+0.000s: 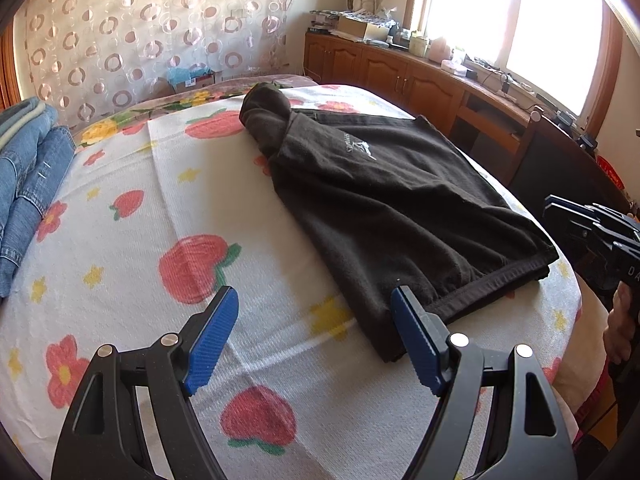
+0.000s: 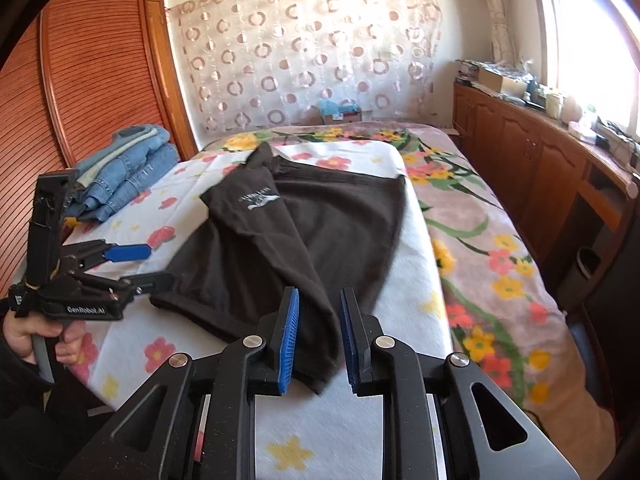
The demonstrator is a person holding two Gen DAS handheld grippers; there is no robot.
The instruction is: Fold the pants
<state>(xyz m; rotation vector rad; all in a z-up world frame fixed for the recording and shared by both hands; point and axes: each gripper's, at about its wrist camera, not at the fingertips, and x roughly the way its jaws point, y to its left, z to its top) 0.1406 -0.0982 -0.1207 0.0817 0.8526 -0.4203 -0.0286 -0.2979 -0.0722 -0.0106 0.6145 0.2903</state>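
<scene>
Black pants lie folded on a white, flower-printed cloth on the bed, a small white logo facing up. My left gripper is open at the near hem; its right pad sits at the hem's edge and the left pad is over bare cloth. In the right wrist view the pants reach down between my right gripper's blue pads. Those pads stand a little apart, with a gap on each side of the near corner of the fabric. The left gripper is held by a hand at the pants' left edge.
A stack of folded blue jeans sits at the bed's far left. Wooden cabinets with clutter on top run under the bright window on the right. A louvred wardrobe stands on the left. The floral bedspread is bare on the right.
</scene>
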